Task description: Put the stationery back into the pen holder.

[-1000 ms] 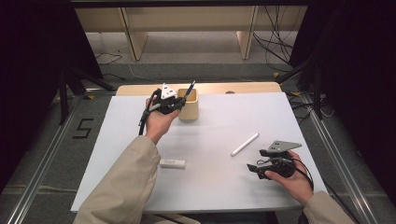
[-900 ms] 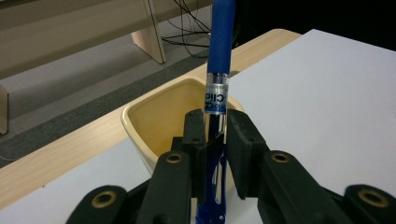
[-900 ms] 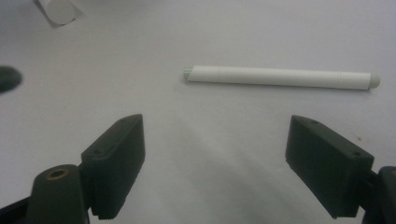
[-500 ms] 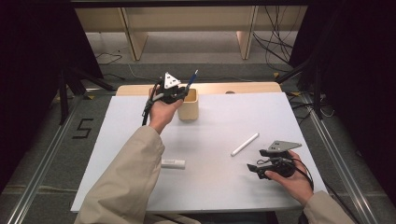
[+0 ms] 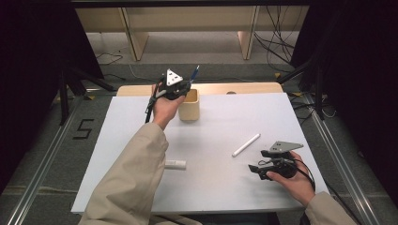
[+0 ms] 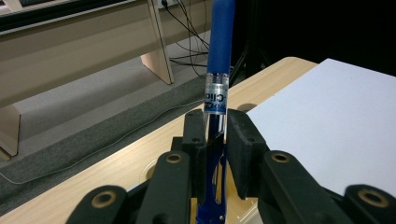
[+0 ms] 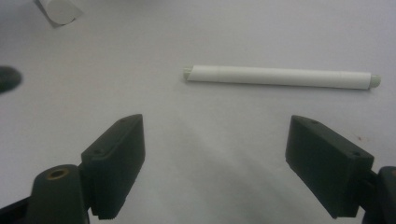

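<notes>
At the table's far side the left gripper point(image 5: 187, 80) clamps a blue pen point(image 6: 218, 56) above the wooden cup point(image 5: 190, 105), while the right gripper point(image 7: 212, 163) gapes near a white pen point(image 7: 280, 76).

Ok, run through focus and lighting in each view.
High view: evenly lit white table, dark surroundings. Left gripper view: blue pen in the left tongs sharp, floor behind soft. Right gripper view: dim, greyish; white pen sharp, right tongs slightly blurred.

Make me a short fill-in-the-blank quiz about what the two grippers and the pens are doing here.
1. The left gripper is shut on a ____ pen.
2. That pen is held above the wooden ____ at the table's far edge.
3. The right gripper has its jaws ____.
4. The white pen lies on the ____.

Missing words: blue; cup; open; table
</notes>
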Available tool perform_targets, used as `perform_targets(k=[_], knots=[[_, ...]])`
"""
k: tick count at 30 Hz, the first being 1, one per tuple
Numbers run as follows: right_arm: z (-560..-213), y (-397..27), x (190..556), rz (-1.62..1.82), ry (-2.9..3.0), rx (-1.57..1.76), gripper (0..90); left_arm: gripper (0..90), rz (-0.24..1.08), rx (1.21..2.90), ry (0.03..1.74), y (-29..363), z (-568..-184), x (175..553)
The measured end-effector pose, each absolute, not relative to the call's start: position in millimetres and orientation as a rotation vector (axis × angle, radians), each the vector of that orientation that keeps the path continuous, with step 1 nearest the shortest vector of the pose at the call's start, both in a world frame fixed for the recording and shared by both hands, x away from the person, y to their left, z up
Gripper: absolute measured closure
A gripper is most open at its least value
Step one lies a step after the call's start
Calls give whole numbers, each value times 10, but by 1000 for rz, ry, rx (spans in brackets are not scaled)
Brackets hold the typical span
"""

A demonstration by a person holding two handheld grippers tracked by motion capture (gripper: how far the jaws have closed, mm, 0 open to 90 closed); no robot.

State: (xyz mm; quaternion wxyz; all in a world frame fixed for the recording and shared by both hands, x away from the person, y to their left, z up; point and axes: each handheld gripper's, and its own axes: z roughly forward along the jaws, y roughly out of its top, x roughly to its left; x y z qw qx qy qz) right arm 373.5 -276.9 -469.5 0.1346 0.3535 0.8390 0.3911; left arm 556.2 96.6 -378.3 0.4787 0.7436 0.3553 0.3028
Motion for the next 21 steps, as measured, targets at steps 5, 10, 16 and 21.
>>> perform_targets(k=[5, 10, 16, 21], knots=[[-4696, -2769, 3736, 1133, 2433, 1022, 203, 780, 751, 1815, 862, 929, -3793, 5602], [-4696, -2771, 3734, 1134, 2433, 1023, 204, 780, 763, 1812, 861, 903, -3816, 5639], [-4696, -2773, 3735, 1135, 2432, 1023, 203, 780, 772, 1836, 860, 891, -3862, 5662], [-4696, -2772, 3733, 1137, 2430, 1026, 204, 779, 769, 1850, 859, 883, -3889, 5668]])
